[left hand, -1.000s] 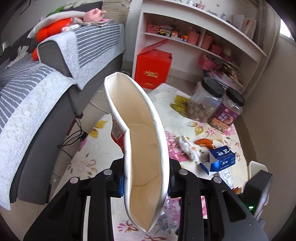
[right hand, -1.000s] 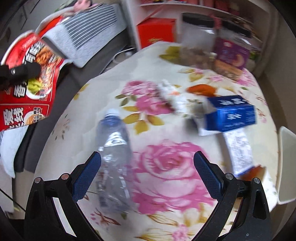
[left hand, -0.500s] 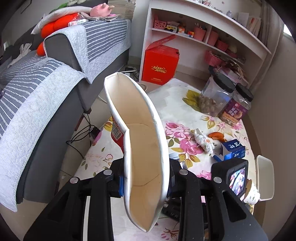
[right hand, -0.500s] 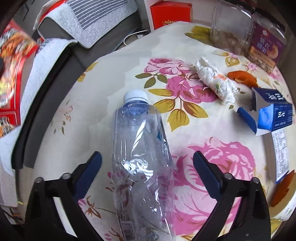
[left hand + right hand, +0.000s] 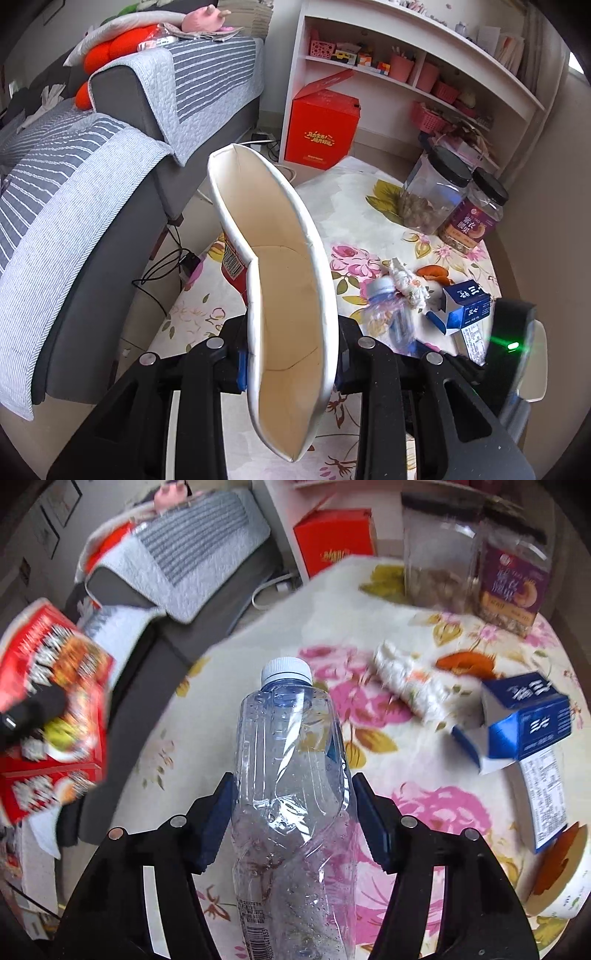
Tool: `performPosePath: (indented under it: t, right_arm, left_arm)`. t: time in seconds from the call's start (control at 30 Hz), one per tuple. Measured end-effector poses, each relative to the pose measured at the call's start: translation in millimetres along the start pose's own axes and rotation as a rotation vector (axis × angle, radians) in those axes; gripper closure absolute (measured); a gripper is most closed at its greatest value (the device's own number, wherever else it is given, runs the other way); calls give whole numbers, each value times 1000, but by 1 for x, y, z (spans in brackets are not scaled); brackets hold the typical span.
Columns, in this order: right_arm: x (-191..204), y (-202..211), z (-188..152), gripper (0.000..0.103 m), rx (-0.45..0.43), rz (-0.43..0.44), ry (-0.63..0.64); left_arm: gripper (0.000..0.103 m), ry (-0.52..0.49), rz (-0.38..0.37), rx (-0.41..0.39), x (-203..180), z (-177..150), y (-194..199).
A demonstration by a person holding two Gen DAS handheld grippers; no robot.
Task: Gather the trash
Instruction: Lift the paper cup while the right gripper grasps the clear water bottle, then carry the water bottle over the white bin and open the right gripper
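Floral table: jars, carton, wrapper.

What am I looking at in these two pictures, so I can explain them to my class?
No robot here: a person holds a hand-held gripper in each hand, each with a camera looking along its fingers. The left view shows the left hand-held gripper clamped on a squashed paper noodle cup. The right view shows the right hand-held gripper, whose jaws have just been closing, pressing on a crumpled plastic bottle. On the flowered tablecloth lie a wadded tissue, orange peel, a blue milk carton and two black-lidded jars.
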State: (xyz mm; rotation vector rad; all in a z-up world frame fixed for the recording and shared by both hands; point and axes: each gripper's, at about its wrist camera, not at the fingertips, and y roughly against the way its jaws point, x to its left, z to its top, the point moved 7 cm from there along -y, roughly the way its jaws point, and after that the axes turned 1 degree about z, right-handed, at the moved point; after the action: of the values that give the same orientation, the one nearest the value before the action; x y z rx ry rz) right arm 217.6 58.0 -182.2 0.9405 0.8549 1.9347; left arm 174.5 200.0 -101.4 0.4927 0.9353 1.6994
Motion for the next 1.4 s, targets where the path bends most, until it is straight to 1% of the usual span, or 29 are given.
performPosePath:
  t: [0.17, 0.33, 0.6, 0.83, 1.07, 1.4]
  right_arm:
    - [-4, 26, 14, 43, -84, 4, -11]
    - [-11, 50, 27, 43, -177, -29, -3]
    - [-34, 84, 36, 43, -293, -93, -15]
    - [-56, 109, 38, 43, -359, -149, -23]
    - [-85, 134, 38, 43, -411, -215, -45]
    - [-133, 170, 34, 43, -473, -320, -90]
  left_arm:
    - [72, -7, -7, -1, -9, -1, 0]
    - [72, -18, -20, -11, -23, 1, 0]
    - [72, -32, -31, -52, -47, 3, 4]
    - [72, -87, -34, -88, -81, 2, 5]
    - [72, -138, -59, -139, -120, 1, 13]
    - [72, -182, -107, -184, -171, -5, 23]
